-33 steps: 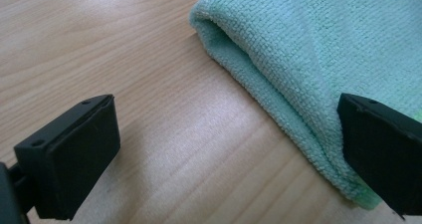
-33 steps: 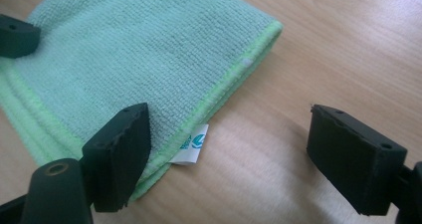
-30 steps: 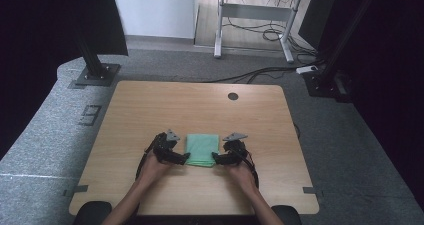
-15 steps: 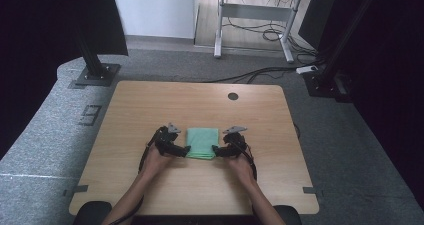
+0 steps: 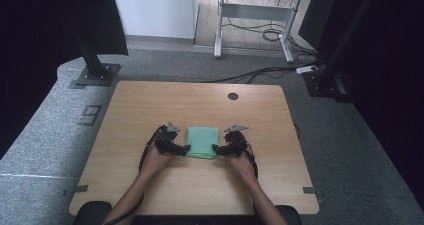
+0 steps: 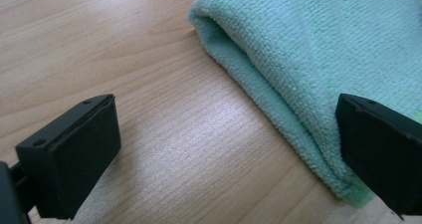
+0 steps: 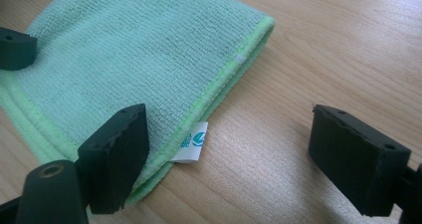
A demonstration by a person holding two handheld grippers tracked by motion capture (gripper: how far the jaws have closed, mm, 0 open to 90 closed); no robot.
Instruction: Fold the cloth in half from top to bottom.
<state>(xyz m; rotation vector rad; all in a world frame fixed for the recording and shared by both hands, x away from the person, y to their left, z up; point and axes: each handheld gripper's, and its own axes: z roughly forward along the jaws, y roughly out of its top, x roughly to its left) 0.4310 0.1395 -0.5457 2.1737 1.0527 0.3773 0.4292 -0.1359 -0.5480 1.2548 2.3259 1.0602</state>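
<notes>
Green cloth [image 5: 202, 141] lies folded on the table [image 5: 150, 105], near the person's edge. Left gripper [image 5: 186, 149] and right gripper [image 5: 216, 149] flank its near corners, jaws spread. Each should straddle every layer of its corner before pinching, so nothing slips.

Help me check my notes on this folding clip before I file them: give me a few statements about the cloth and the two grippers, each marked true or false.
1. The green cloth lies folded on the wooden table. True.
2. The left gripper is shut on the cloth. False: its jaws stand wide open, one over bare wood, one at the cloth's edge.
3. A small white tag sticks out from the cloth's hem. True.
4. The right gripper holds the cloth lifted off the table. False: it is open and the cloth lies flat.
5. The two grippers sit at opposite sides of the cloth. True.
</notes>
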